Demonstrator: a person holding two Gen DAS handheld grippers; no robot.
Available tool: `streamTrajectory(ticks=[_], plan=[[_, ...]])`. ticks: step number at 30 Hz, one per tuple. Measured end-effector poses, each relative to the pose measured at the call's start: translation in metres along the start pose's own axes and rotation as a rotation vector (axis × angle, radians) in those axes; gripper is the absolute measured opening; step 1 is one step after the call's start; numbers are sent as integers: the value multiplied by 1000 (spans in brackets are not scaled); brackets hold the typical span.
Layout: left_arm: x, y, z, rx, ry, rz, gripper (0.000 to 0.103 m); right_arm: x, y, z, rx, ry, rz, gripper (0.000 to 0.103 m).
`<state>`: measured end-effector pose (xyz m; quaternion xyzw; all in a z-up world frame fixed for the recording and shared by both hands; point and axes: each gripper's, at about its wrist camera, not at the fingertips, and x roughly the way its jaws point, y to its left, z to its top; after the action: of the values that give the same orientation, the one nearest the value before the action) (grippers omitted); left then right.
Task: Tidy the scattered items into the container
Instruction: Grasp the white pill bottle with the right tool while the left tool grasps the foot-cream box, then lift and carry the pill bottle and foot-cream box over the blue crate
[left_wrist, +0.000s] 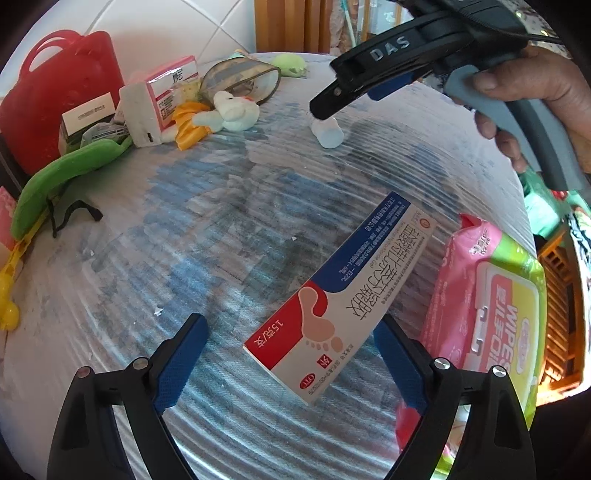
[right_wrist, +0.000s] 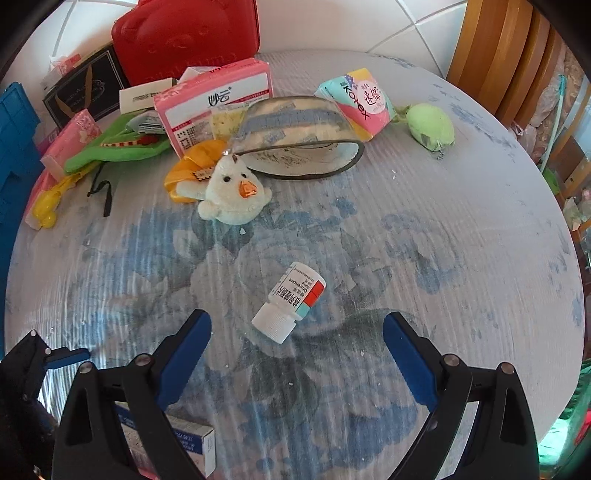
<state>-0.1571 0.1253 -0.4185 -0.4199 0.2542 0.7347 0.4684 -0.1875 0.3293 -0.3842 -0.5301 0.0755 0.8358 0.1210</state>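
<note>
My left gripper (left_wrist: 291, 354) is open, its fingers on either side of the near end of a red, white and blue medicine box (left_wrist: 340, 299) that lies flat on the table. My right gripper (right_wrist: 295, 350) is open just short of a small white pill bottle (right_wrist: 290, 301) lying on its side; the bottle also shows in the left wrist view (left_wrist: 328, 133), under the right gripper's tip (left_wrist: 325, 107). The container, a grey fabric basket (right_wrist: 295, 144), lies tipped on its side at the back, beside a white duck plush (right_wrist: 234, 199).
A pink and green wipes pack (left_wrist: 487, 314) lies right of the box. At the back are a red case (right_wrist: 188, 37), a pink tissue pack (right_wrist: 214, 107), a Kotex pack (right_wrist: 356, 99), a green plush (right_wrist: 430, 127), green cloth (right_wrist: 114, 147) and a blue crate (right_wrist: 14, 155).
</note>
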Motion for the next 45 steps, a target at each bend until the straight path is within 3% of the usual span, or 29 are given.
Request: streamTrajectory(ticks=[2,5,6,9,13,15,24,38,45], plan=[[0,0,0,14,-14,-5,89,7,1,1,3,-10,-6,95],[-1,-2,1,34,-37,-20,76,18,1,3,2,-9,-10,95],[-1,-4,2,43,-42,-26,70,22,1,3,7,-3,-5,90],[-2,-7,3,66,-50,-42,60,31,1,3,12,23,1,55],[-3,-9,4,77,-56,-58,48,30,2,3,11,12,-14,37],[-3,-9,4,78,-61,-55,47,29,1,4,11,14,-12,31],[-12,21,-3,-55,-100,35,44,24,6,1,10,11,-9,30],[-50,33,4,-89,-157,98,44,-8,20,6,-12,-28,-3,30],[-86,37,9,-104,-210,134,44,-39,31,15,-29,-69,-5,30]])
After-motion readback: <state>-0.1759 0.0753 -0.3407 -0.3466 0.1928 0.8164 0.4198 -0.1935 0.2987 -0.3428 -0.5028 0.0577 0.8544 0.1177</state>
